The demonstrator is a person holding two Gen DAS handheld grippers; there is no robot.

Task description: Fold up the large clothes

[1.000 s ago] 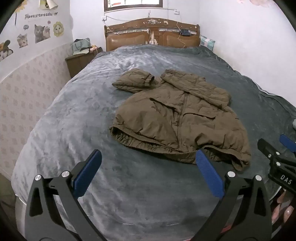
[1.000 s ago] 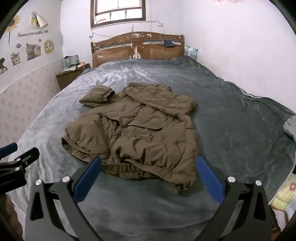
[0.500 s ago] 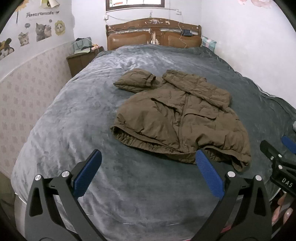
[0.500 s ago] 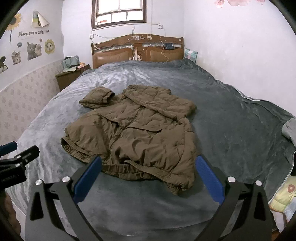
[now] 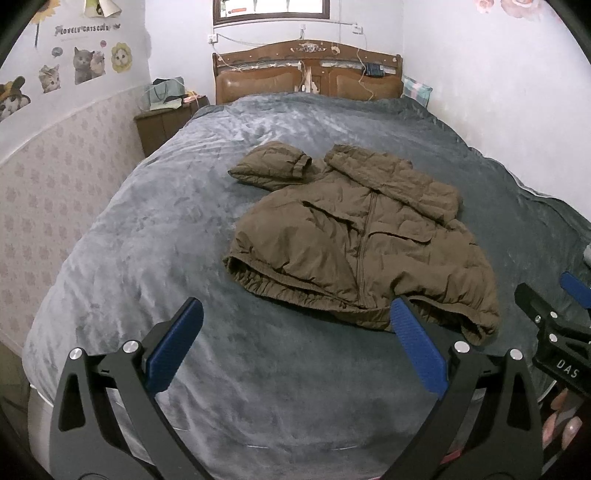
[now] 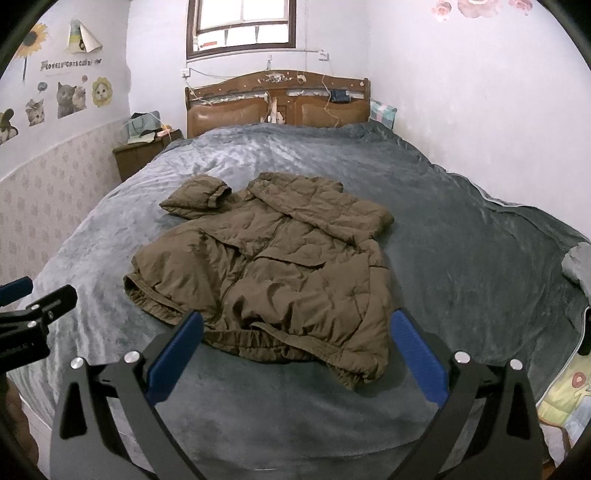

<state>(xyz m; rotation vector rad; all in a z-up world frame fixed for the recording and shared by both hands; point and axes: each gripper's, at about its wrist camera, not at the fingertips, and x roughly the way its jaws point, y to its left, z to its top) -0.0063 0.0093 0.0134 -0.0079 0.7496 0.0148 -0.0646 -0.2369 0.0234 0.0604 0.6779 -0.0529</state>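
A brown jacket (image 5: 362,240) lay front-up near the middle of the bed (image 5: 155,229), zip closed, hem toward the cameras and collar toward the headboard (image 5: 306,75); one sleeve (image 5: 273,166) was folded back beside the collar on the left; the other lay across the chest. The left gripper (image 5: 291,345) was spread wide and held nothing, hovering above the blanket short of the hem; its right pad overlapped the hem in the view, though contact could not be told. The right gripper (image 6: 295,349) was likewise released and empty, just short of the hem on the jacket's right half.

Containers: a pale bag (image 5: 164,94) stood on the nightstand (image 5: 162,123) left of the headboard; its contents could not be told.

Surface: a grey plush blanket covered the whole bed, rumpled toward the right edge. Room: white walls; cat stickers (image 5: 85,66) on the left wall above patterned wainscot; a window (image 6: 242,27) above the headboard; cables hung along the headboard; a checked pillow (image 6: 382,110) sat at the far right corner.
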